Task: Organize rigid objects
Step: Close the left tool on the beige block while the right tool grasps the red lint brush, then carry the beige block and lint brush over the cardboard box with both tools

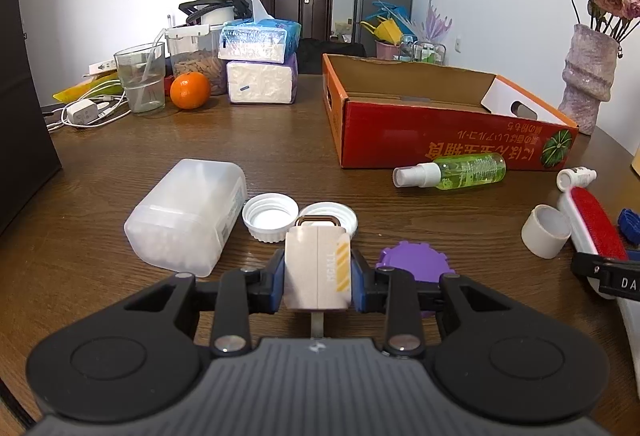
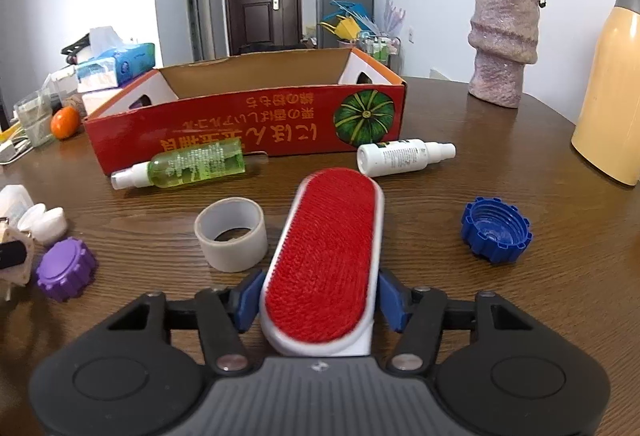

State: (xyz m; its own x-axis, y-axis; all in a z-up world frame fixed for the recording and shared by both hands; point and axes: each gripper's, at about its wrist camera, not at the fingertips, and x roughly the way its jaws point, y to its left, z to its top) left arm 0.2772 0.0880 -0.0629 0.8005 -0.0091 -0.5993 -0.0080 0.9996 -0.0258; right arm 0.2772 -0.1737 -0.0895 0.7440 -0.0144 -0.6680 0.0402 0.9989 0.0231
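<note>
My left gripper (image 1: pixel 318 264) is shut on a small beige block (image 1: pixel 312 284) with a metal loop, held just above the wooden table. Ahead of it lie two white caps (image 1: pixel 270 215), a purple cap (image 1: pixel 412 262) and a translucent tub (image 1: pixel 184 215) on its side. My right gripper (image 2: pixel 320 288) is closed around the near end of a red lint brush (image 2: pixel 332 228), with its blue pads against the white sides. The open red cardboard box (image 2: pixel 248 123) stands behind. A green spray bottle (image 2: pixel 192 163) and a white one (image 2: pixel 404 155) lie in front of it.
A grey tape roll (image 2: pixel 232 236) sits left of the brush and a blue cap (image 2: pixel 496 228) right of it. A vase (image 2: pixel 504 47) and a yellow jug (image 2: pixel 608 107) stand at the right. Tissue packs (image 1: pixel 260 75), an orange (image 1: pixel 190 89), a glass (image 1: pixel 140 75) and cables fill the back left.
</note>
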